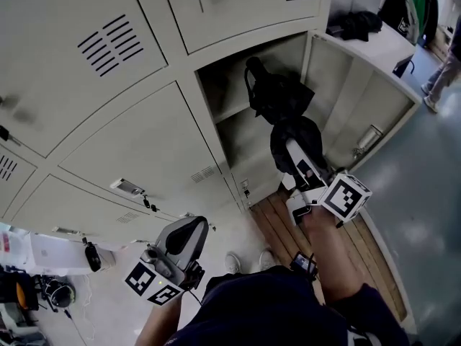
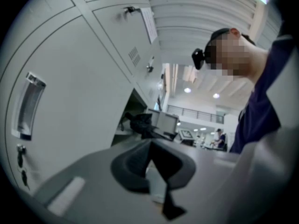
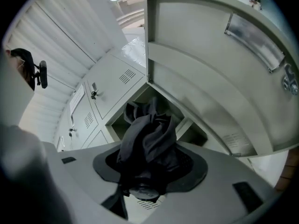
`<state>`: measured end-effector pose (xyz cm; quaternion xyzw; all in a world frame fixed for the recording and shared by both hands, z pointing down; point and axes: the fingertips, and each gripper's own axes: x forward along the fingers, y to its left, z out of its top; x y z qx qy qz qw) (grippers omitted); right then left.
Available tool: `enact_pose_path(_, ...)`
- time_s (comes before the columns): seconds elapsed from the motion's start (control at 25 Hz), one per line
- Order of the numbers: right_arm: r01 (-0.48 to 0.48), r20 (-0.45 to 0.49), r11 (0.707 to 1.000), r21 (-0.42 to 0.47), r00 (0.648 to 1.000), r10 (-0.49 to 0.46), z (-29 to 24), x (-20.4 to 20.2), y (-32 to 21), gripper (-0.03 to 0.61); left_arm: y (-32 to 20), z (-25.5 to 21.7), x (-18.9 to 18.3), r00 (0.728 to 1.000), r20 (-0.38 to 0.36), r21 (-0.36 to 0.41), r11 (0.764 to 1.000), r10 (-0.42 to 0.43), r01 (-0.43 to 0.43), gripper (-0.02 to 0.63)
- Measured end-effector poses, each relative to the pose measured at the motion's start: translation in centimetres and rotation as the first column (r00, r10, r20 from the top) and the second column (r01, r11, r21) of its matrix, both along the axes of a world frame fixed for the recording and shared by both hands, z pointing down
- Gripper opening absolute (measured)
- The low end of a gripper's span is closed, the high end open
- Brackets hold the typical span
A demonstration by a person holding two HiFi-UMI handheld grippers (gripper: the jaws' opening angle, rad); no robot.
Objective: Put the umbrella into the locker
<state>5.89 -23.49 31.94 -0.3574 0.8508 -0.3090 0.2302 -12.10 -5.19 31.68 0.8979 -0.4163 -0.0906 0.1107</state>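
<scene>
Done: our right tongs are closed around the black umbrella, and its front end is at the mouth of the open locker.
Left to do: push it in and let go.
Left tongs: tips together, holding nothing.
Hard to see: how far inside the umbrella's front end reaches.

In the head view the dark umbrella hides the jaws of the right gripper.

Left tongs — pads together, empty — point past closed locker doors toward a black umbrella at the open locker.
</scene>
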Motion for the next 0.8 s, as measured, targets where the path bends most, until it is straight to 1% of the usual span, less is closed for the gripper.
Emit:
enact_pose_path(0.16,-0.085,-0.067,0.996,0.008,0.994,0.086,-0.1,-1.5,-2.0,0.212,-0.5,0.4,-0.6,0.996,0.029,-0.020,0.997,0.079,-0.079,0.003)
enact_pose_path(0.28,-0.144,-0.144,0.989,0.041,0.978,0.149,0.0,-2.5,-3.7,0.212,-1.0,0.6,-1.3,0.993,0.047,-0.030,0.993,0.111,-0.110,0.003)
enact_pose_path(0.44,-0.208,-0.263,0.975,0.080,0.939,0.222,0.2,-3.6,-5.9,0.212,-1.4,0.9,-2.1,0.990,0.043,-0.046,0.990,0.132,-0.130,0.003)
enact_pose_path(0.64,-0.262,-0.346,0.956,0.130,0.892,0.291,-0.1,-4.7,-8.0,0.212,-1.4,1.2,-2.9,0.989,0.040,-0.060,0.989,0.140,-0.137,0.003)
enact_pose_path(0.8,-0.302,-0.438,0.937,0.177,0.828,0.350,-0.1,-5.2,-9.6,0.211,-1.5,1.5,-3.7,0.990,0.038,-0.071,0.989,0.135,-0.132,0.003)
